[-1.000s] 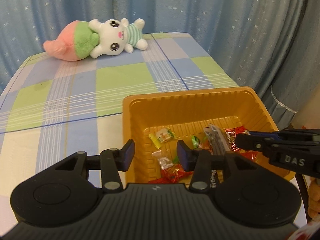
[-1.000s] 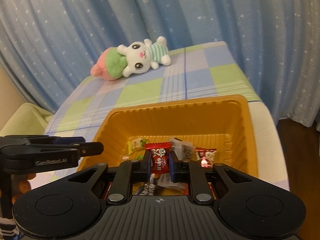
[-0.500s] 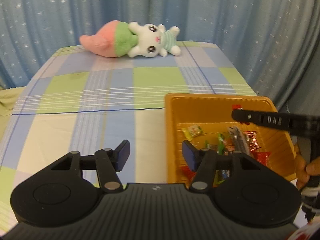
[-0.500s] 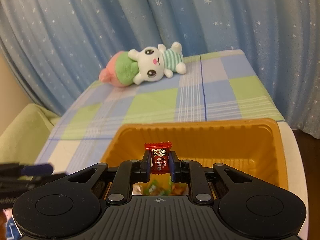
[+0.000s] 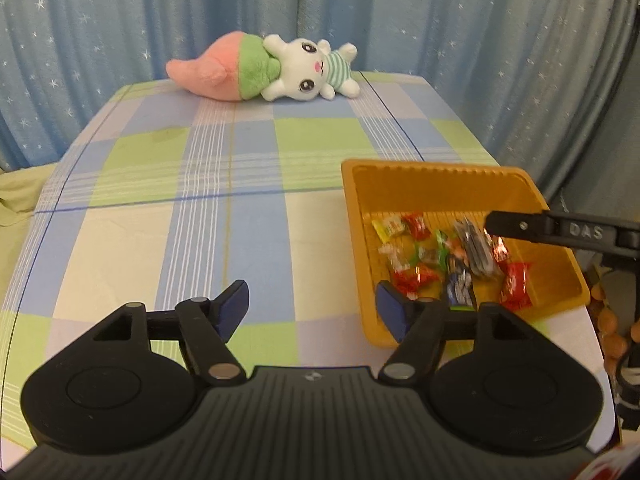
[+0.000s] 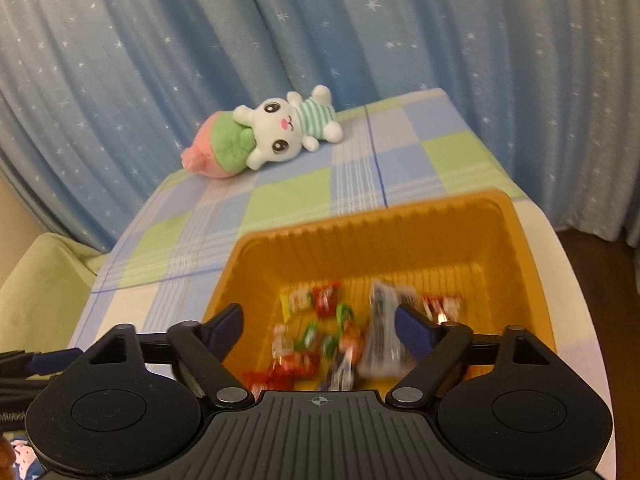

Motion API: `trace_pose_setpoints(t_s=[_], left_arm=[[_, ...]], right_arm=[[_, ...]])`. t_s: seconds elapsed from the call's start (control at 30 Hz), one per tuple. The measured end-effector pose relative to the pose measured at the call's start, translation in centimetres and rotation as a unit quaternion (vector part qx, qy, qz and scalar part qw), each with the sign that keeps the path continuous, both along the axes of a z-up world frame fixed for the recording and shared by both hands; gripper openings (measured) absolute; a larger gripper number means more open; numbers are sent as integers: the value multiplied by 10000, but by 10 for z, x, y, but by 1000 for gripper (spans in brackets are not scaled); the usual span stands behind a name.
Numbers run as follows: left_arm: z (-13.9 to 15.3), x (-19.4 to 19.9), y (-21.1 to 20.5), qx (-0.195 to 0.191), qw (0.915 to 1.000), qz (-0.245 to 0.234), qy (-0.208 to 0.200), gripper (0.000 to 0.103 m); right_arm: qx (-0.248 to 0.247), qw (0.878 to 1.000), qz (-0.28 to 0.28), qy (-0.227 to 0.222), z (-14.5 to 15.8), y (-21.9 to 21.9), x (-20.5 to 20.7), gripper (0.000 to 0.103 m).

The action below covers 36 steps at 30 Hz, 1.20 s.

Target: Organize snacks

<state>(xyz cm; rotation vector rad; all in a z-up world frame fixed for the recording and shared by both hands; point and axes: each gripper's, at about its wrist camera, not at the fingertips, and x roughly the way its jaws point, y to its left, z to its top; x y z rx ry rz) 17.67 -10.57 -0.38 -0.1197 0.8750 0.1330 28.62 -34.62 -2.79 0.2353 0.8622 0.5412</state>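
An orange plastic tray point(image 5: 436, 184) point(image 6: 360, 240) sits at the table's right front and holds several wrapped snacks point(image 5: 440, 256) point(image 6: 332, 332). A red candy point(image 6: 326, 300) lies near the tray's back among them. My right gripper point(image 6: 320, 326) is open and empty above the tray's near side; one of its fingers point(image 5: 520, 226) reaches over the tray from the right in the left wrist view. My left gripper point(image 5: 312, 308) is open and empty over the tablecloth, its right fingertip at the tray's left front corner.
A plush bunny with a pink and green body point(image 5: 264, 70) point(image 6: 264, 140) lies at the table's far edge. The checked tablecloth point(image 5: 200, 208) covers the table. Blue star curtains point(image 5: 320, 12) hang behind. A pale green cushion point(image 6: 36, 280) sits left of the table.
My right gripper has opened and the red candy it held now lies in the tray. My left gripper has shifted left, away from over the tray, and opened wider.
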Motion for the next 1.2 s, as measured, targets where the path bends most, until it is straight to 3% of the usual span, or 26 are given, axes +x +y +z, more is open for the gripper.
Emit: trace_pose_setpoints(t_s=[0.2,0.6,1.2], left_arm=[[1,-31,23,-131,9998,19,158,72],[1,-107,62,109,9995,-102,273,72],[-5,-199,102,-73,9993,-97,346,72]], right_arm=[[-193,9996,-143,166,9,7,-52,90],[-547,9967,-27,607,4,64,-151,93],[-866,9944,336,510,9,126,-246,93]])
